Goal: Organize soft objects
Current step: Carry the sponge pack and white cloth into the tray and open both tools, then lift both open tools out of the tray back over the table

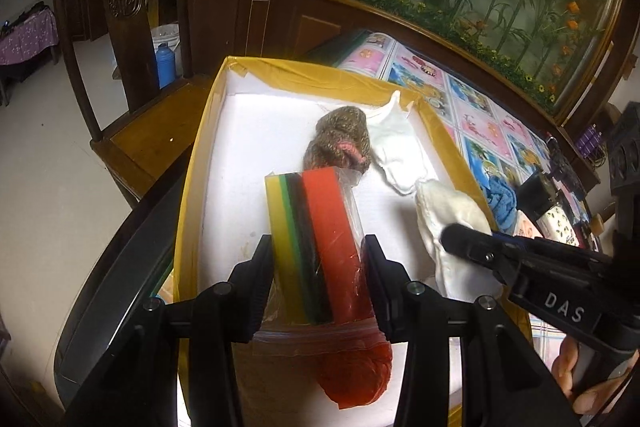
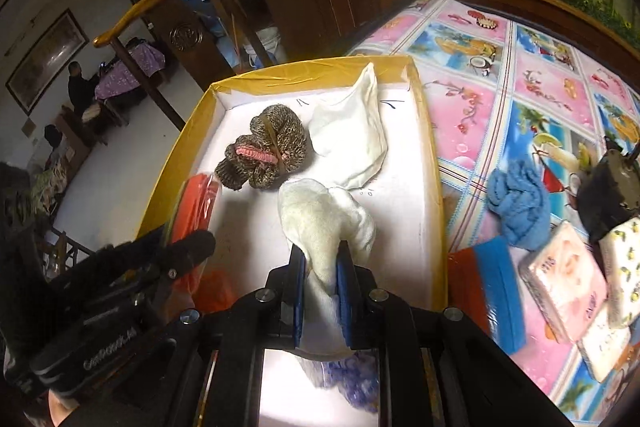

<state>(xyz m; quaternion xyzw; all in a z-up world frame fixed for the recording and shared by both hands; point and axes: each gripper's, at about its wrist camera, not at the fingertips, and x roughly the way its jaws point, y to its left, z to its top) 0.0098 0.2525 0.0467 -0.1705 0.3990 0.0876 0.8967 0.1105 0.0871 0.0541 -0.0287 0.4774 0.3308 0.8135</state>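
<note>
My left gripper (image 1: 318, 255) is shut on a bagged stack of coloured sponges (image 1: 316, 243), red, black, green and yellow, held over the yellow-rimmed box (image 1: 200, 147). My right gripper (image 2: 322, 269) is shut on a cream-white cloth (image 2: 320, 219) over the same box (image 2: 434, 163); the cloth also shows in the left wrist view (image 1: 448, 223). Inside the box lie a brown knitted bundle with a pink band (image 2: 262, 153) and a white cloth pouch (image 2: 354, 139). An orange-red mesh item (image 1: 356, 371) lies under the left gripper.
A blue cloth (image 2: 518, 209), a blue-and-red sponge (image 2: 490, 291) and tissue packs (image 2: 564, 291) lie on the patterned tablecloth (image 2: 540, 87) right of the box. A bag of purple items (image 2: 352, 375) lies under my right gripper. A wooden chair (image 1: 132, 39) stands beyond the box.
</note>
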